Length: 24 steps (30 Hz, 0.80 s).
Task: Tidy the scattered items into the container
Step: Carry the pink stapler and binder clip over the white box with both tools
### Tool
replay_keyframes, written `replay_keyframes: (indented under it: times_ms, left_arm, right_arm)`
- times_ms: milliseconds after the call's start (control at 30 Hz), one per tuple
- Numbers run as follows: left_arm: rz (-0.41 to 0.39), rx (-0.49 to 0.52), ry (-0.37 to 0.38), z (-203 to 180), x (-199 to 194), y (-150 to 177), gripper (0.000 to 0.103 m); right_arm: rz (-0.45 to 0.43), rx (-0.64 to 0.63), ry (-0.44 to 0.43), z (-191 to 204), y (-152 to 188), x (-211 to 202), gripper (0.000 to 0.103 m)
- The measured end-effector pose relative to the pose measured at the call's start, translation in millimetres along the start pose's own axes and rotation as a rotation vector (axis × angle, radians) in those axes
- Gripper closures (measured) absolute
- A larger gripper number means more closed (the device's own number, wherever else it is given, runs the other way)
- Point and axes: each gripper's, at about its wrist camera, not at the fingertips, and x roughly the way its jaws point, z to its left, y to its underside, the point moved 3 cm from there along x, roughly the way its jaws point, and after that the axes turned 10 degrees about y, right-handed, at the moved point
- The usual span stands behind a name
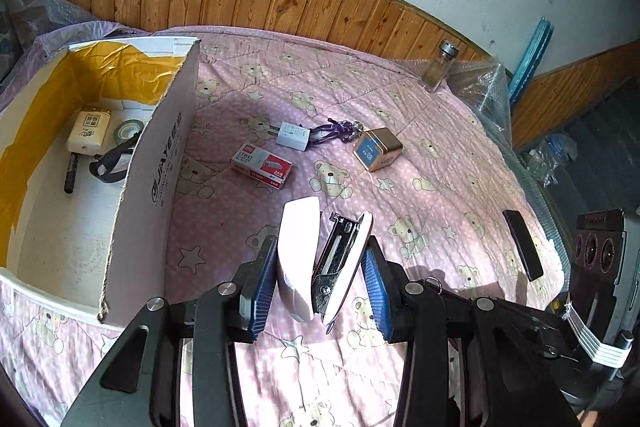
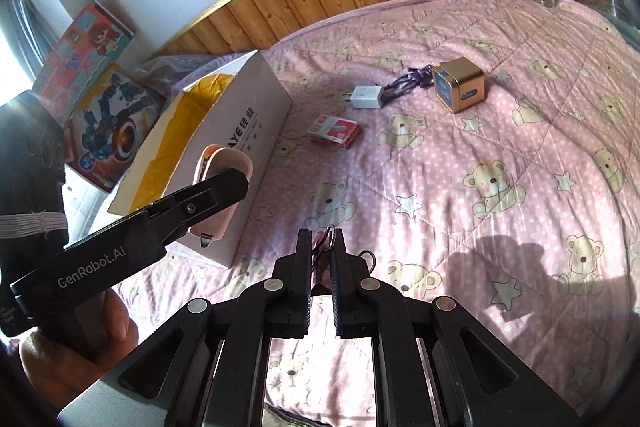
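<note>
On the pink bear-print quilt, right of the white cardboard box: left gripper clamped on a pale pink stapler, hinged open, held above the quilt just beside the box wall. Right gripper nearly closed on a small dark red item with a metal ring; can't identify it. On the quilt: red-white staple box, white charger plug, purple cord, gold cube. Box holds a cream pack, tape roll, black pen.
</note>
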Motion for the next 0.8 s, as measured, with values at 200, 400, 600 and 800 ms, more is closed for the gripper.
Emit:
replay_keyframes:
  times_ms: [200,400,600,800]
  left_arm:
    - [-0.052,-0.017,0.019,5,-28,0,0.06]
    - [-0.094,-0.036,0.041,13,-52,1,0.06]
    - [-0.126,-0.057,0.06,24,-71,0,0.06]
    - [-0.163,-0.089,0.071,39,-88,-2,0.06]
  right_arm:
    - [-0.031,-0.062,-0.008,28,-3,-15,0.094]
    - [-0.054,-0.133,-0.013,59,-3,-27,0.094]
    - [-0.077,-0.179,-0.015,84,-9,-35,0.094]
    - [-0.089,-0.22,-0.022,108,-19,-37,0.094]
